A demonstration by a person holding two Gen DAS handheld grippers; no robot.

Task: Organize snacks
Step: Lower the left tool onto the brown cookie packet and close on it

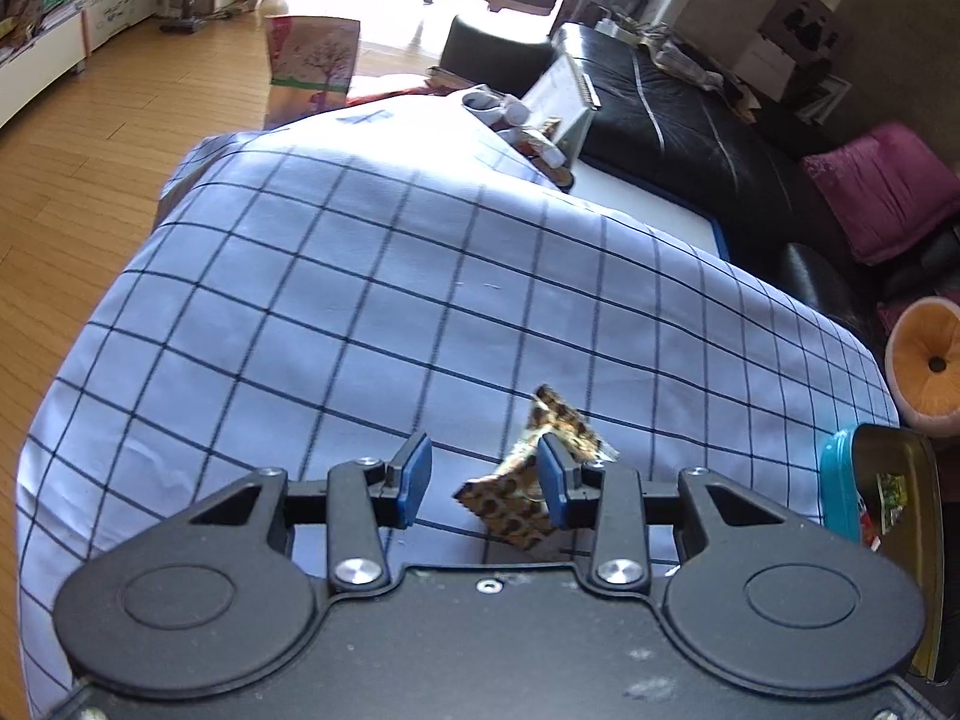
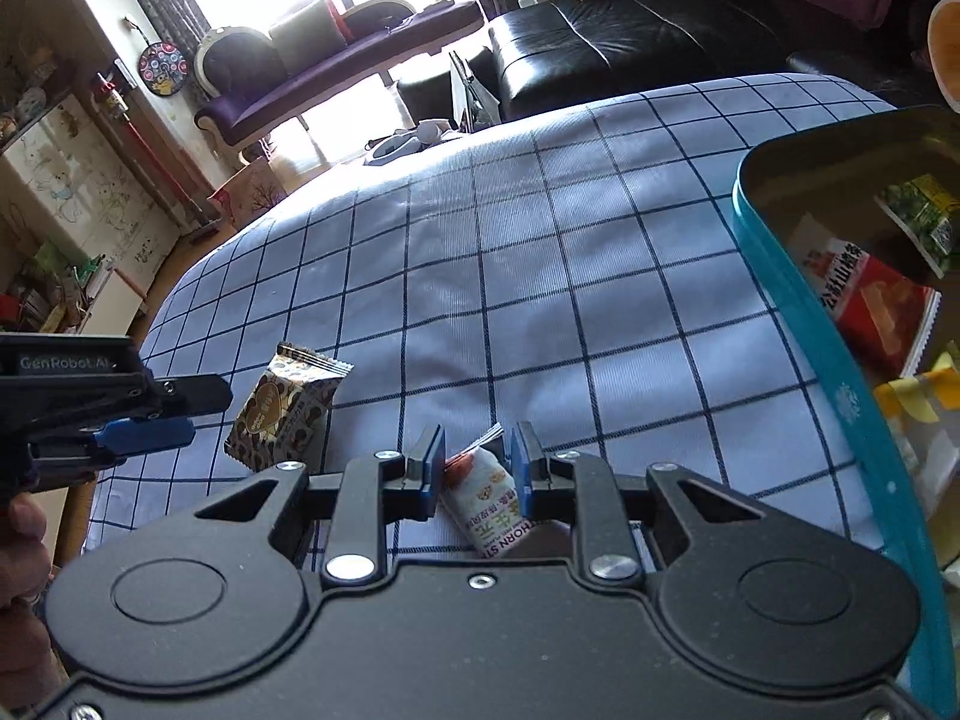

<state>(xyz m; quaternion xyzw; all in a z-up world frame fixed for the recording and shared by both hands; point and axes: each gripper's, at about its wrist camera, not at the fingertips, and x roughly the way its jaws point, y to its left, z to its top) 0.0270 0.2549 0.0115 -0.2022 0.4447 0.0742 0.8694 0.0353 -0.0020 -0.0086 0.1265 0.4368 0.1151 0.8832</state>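
Several packets already lie inside the teal tin (image 2: 840, 372) at the right edge of the bench (image 2: 540, 276), under its checked cloth: a red one, a green one and something yellow. So the sorting looks partly done, with at least two snacks left out. The right tongs (image 2: 474, 468) are clamped on a white snack stick (image 2: 486, 504) with orange print, held close to the tin's rim. The left tongs (image 1: 483, 483) stand partly apart, and the brown patterned biscuit packet (image 1: 516, 492) sits against the right-hand pad; whether it is truly gripped I cannot tell, since the other pad is clear of it. In the right camera's view that packet (image 2: 282, 408) rests on the cloth just ahead of those tongs. Nothing lies between either snack and the tin. Beyond the bench are a black sofa (image 1: 678, 114) and an orange stool (image 1: 927, 366).
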